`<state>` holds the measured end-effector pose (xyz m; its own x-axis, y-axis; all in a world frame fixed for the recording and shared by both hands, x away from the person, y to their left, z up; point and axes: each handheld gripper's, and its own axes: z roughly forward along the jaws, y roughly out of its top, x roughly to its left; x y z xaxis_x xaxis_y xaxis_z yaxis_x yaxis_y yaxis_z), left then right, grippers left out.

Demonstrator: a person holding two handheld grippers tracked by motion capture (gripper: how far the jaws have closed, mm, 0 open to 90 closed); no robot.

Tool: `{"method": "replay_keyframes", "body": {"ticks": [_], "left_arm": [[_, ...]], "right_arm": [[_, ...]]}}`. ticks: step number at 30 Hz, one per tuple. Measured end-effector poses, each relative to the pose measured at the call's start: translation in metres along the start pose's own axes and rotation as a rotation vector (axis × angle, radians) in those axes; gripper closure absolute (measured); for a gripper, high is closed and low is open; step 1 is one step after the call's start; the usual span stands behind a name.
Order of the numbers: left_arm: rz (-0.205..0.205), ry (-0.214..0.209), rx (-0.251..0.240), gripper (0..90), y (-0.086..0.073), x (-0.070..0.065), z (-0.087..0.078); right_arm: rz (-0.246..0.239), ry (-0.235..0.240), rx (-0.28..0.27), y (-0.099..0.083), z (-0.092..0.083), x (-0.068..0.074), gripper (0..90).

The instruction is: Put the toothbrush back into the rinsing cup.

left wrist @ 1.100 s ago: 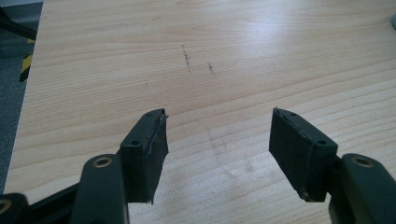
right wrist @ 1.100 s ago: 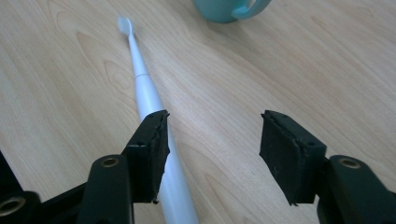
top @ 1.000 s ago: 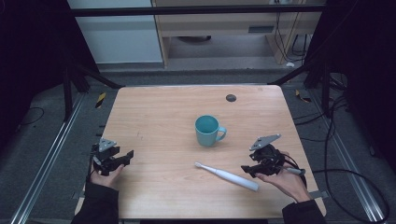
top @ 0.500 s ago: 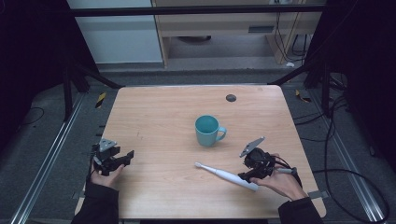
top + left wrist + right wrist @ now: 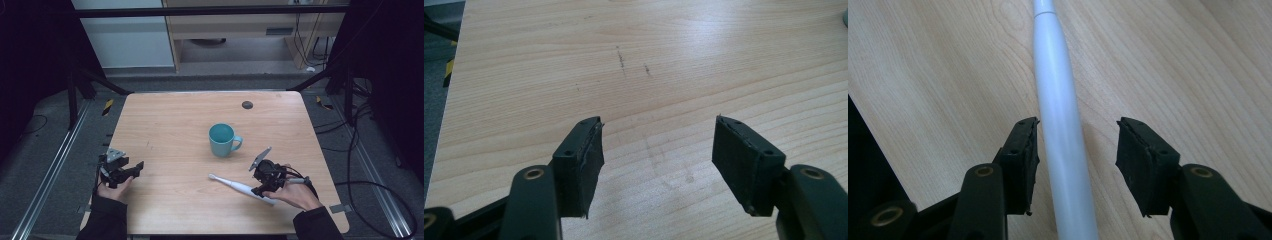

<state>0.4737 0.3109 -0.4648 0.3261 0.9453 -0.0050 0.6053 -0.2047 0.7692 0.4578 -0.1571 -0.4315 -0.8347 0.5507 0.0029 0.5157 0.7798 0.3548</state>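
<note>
A white electric toothbrush (image 5: 239, 186) lies flat on the wooden table (image 5: 170, 125), head toward the left. My right gripper (image 5: 261, 185) is down over its thick handle end. In the right gripper view the handle (image 5: 1060, 135) runs between the two jaws; the left pad is close beside it, the right pad stands off with a gap. The jaws have just been closing around the handle and do not press on it. A teal mug (image 5: 222, 140) stands upright behind the toothbrush. My left gripper (image 5: 131, 170) rests at the table's left edge, open, with bare wood between its jaws (image 5: 656, 150).
A small dark round disc (image 5: 247, 105) lies near the table's far edge. Grey floor, metal rails and cables surround the table. Bare wood stretches between the two grippers.
My right gripper has moved left and down onto the toothbrush handle, and its jaws have narrowed. The left gripper, mug and toothbrush have stayed put.
</note>
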Motion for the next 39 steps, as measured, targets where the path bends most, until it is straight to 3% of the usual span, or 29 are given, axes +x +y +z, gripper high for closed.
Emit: {"method": "replay_keyframes", "body": {"ticks": [25,39], "left_arm": [[0.003,0.001,0.01,36.4,0.0,0.0,0.001],[0.0,0.005,0.01,36.6,0.0,0.0,0.002]], "right_arm": [[-0.045,0.033,0.114,0.008,0.028,0.003,56.5],[-0.076,0.018,0.172,0.011,0.041,0.005,61.4]]}}
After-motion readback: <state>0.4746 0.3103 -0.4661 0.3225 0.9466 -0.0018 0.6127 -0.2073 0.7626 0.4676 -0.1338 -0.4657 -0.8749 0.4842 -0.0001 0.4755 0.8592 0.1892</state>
